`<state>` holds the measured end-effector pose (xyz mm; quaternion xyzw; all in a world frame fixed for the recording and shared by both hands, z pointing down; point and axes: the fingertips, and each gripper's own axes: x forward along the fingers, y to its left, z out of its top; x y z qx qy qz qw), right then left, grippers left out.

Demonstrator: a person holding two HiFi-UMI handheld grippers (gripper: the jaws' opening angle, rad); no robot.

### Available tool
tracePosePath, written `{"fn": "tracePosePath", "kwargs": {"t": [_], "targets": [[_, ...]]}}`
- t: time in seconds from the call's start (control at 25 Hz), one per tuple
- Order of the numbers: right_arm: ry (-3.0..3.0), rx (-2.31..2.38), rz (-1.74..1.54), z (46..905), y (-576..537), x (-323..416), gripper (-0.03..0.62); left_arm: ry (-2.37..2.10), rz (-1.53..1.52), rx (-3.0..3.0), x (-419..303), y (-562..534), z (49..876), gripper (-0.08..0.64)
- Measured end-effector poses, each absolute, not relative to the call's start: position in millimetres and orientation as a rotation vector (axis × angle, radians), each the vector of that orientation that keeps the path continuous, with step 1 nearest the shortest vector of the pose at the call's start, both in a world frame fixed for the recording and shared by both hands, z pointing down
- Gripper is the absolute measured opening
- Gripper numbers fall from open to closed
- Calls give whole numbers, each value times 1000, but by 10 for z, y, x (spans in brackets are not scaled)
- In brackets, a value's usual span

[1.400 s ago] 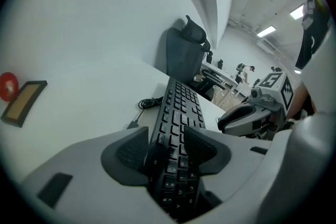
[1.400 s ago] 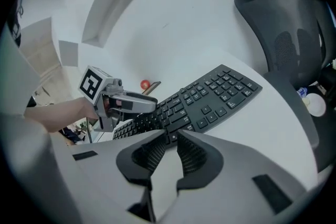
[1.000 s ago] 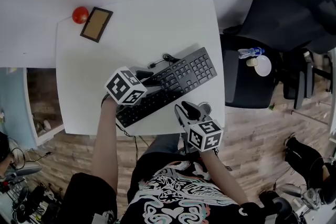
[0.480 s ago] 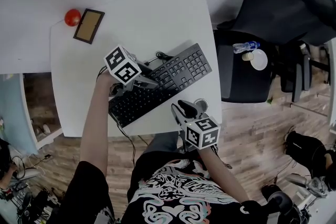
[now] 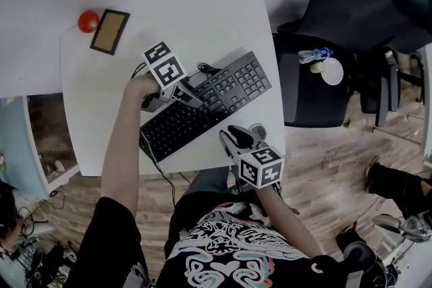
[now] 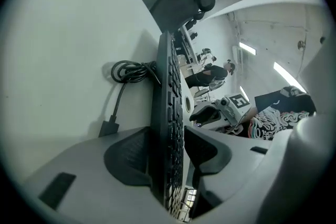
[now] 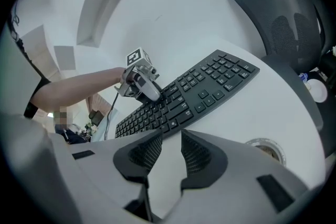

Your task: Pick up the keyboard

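A black keyboard [image 5: 209, 108] lies slantwise on the white table [image 5: 202, 17], also seen in the right gripper view [image 7: 199, 94]. My left gripper [image 5: 192, 99] reaches in from the left at its back edge, rolled on its side. In the left gripper view the keyboard [image 6: 169, 113] stands edge-on between the jaws of that gripper [image 6: 170, 157]. They are closing, with the pads against its two faces. My right gripper [image 5: 236, 135] hovers at the table's front edge, short of the keyboard. Its jaws [image 7: 167, 152] stand partly open around nothing.
The keyboard's coiled cable [image 5: 206, 69] lies just behind it. A red ball [image 5: 88, 21] and a small framed board [image 5: 110, 31] sit at the far left corner. A round cable hole [image 5: 257, 132] is beside the right gripper. A black chair [image 5: 364, 3] carrying a bottle [image 5: 316, 54] stands right of the table.
My left gripper has rolled onto its side and shifted from over the keys to the keyboard's back edge, taking it between the jaws. The right gripper has kept still.
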<state>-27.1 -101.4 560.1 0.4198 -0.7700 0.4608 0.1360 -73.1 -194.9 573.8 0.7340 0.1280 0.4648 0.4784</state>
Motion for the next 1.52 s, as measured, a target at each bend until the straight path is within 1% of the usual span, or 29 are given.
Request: {"fn": "tracePosePath", "kwargs": {"t": [0.2, 0.36, 0.64, 1.2, 1.52], "targets": [[-2239, 1195, 1368, 5616, -1024, -331, 107, 404, 1178, 1738, -719, -1893, 5756, 166], [-2239, 1182, 1407, 5686, -1044, -395, 106, 448, 1176, 1730, -697, -1887, 5774, 146], [-2239, 1179, 1443, 5704, -1056, -417, 106, 569, 1035, 1706, -690, -1858, 5713, 97], [-2232, 1216, 1567, 5808, -1197, -274, 106, 688, 882, 1526, -701, -1906, 5667, 91], [-2361, 1162, 1834, 5686, -1149, -279, 107, 688, 849, 1486, -721, -1912, 5620, 91]]}}
